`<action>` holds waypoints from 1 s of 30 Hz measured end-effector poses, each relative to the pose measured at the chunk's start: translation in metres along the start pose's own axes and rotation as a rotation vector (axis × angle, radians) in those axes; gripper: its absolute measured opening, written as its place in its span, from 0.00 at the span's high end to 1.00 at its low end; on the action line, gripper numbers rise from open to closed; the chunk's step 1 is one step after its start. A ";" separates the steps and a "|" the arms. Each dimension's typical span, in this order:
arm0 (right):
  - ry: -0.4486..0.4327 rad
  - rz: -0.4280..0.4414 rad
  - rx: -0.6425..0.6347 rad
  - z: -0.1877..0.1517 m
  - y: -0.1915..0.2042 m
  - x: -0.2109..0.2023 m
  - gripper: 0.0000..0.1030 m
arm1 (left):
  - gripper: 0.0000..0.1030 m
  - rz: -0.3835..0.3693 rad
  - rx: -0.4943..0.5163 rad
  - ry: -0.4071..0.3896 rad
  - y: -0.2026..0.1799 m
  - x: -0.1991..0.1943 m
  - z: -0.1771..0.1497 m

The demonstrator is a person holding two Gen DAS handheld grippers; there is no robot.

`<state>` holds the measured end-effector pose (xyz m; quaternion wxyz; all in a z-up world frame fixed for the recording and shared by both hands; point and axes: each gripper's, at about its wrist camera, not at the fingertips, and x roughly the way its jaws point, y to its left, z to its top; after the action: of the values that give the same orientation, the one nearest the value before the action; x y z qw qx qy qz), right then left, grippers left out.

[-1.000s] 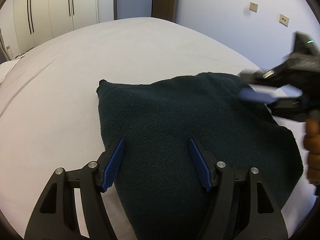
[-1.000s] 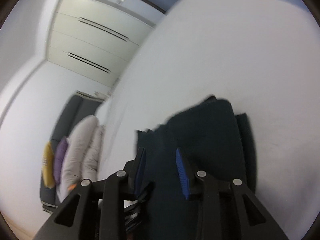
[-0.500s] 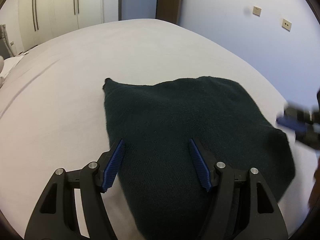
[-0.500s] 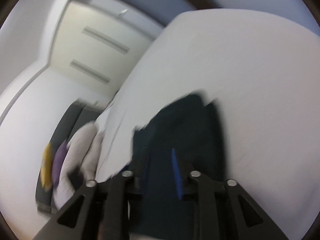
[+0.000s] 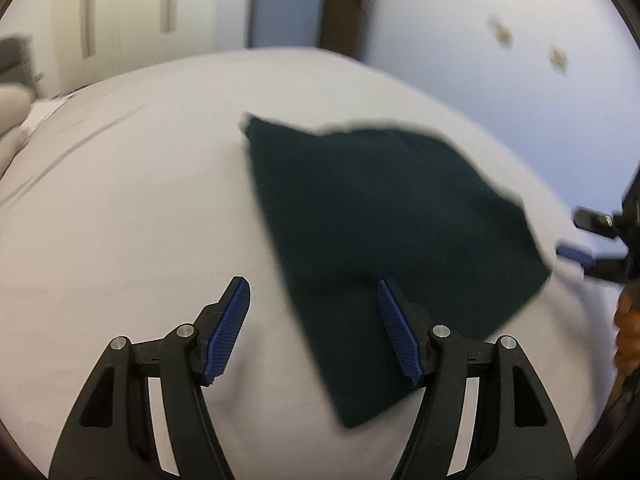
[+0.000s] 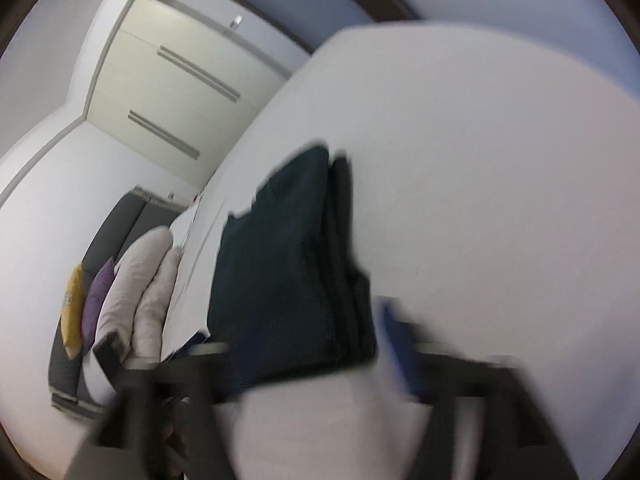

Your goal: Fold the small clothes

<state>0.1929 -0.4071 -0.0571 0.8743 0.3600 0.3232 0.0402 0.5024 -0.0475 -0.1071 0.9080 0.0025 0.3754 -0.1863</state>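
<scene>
A dark green folded garment (image 5: 384, 240) lies flat on the white bed (image 5: 120, 220). My left gripper (image 5: 311, 292) hovers open over the garment's near left edge, its right pad above the cloth and its left pad above bare sheet. In the left wrist view my right gripper (image 5: 576, 256) sits just off the garment's right corner, held by a person's hand (image 5: 624, 320). The right wrist view is blurred: the right gripper (image 6: 296, 356) has its jaws opening wide, and the garment's (image 6: 288, 272) near end lies between them without being pinched.
White pillows (image 6: 136, 292) with a yellow and a purple cushion lie beside a grey sofa at the bed's left side. White wardrobes (image 5: 120, 20) and a dark door (image 5: 344, 4) stand beyond the bed. A wall with sockets (image 5: 556, 56) runs along the right.
The right gripper has let go of the garment, its jaws spreading, and drawn back to the cloth's right corner. The left gripper has shifted left, so the garment now lies more to its right.
</scene>
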 end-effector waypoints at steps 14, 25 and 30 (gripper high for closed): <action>0.264 -0.027 0.015 0.060 0.018 0.140 0.22 | 0.10 -0.290 -0.374 0.264 0.058 0.095 0.046; 0.303 -0.071 -0.026 0.057 0.034 0.162 0.72 | 0.52 -0.278 -0.301 0.285 0.032 0.107 0.059; 0.238 -0.082 -0.109 0.045 0.082 0.133 0.74 | 0.60 -0.301 -0.320 0.252 0.042 0.065 0.059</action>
<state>0.3377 -0.3331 -0.0503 0.8488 0.2912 0.4365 0.0643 0.5989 -0.0392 -0.1146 0.8048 -0.1738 0.5065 -0.2560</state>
